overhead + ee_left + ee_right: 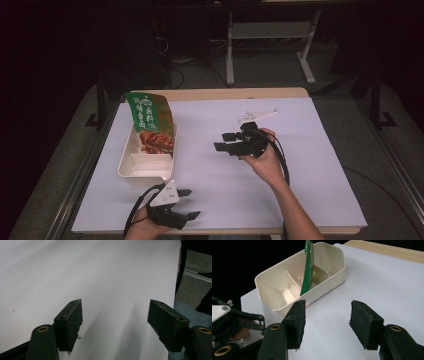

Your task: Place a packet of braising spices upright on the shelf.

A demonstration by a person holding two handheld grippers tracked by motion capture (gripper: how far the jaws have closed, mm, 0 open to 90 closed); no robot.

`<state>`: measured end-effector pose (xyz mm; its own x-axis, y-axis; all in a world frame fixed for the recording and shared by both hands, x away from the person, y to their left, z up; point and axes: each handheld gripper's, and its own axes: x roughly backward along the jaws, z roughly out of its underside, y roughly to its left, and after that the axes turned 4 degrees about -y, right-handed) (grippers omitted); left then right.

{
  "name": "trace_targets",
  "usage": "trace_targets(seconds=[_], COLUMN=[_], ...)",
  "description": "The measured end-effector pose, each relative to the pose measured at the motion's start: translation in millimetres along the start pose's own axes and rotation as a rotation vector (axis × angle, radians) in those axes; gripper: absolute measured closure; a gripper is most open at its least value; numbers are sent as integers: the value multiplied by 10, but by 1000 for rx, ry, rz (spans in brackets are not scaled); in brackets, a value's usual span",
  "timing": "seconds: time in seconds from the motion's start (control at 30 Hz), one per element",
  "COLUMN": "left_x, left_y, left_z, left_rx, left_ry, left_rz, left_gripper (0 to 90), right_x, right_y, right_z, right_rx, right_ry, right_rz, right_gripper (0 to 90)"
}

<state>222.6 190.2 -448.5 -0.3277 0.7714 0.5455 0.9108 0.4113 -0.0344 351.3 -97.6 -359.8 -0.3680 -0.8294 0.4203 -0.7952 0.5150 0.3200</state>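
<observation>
Right now both grippers are empty and spread: the right gripper (227,141) hangs over mid-table with jaws apart, aimed toward the cream tray (131,172), and the left gripper (186,204) sits released at the near edge, nothing between its jaws. The green snack bag (151,122) stands tilted in the tray's far compartment, leaning on the wall and sticking well above the rim; in the right gripper view the snack bag (308,267) shows nearly edge-on next to a divider. Likely risks: a pinch on that thin upper edge could slip or crumple the foil, and a sideways pull could drag or tip the light tray, since the left gripper is near it but not holding it. Jaws coming in low might hit the rim (294,303).
</observation>
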Motion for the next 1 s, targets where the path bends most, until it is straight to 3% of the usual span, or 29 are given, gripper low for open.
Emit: trace_targets(seconds=[0.57, 1.0], left_x=[0, -11], left_y=[2, -18], left_z=[0, 0], left_rx=[7, 18], left_ry=[-7, -6], left_rz=[-3, 4], left_gripper=[278, 274], right_x=[321, 536], right_y=[-12, 7], right_z=[435, 780], right_rx=[-27, -65], right_ry=[35, 19], right_rz=[17, 27], right_gripper=[414, 381])
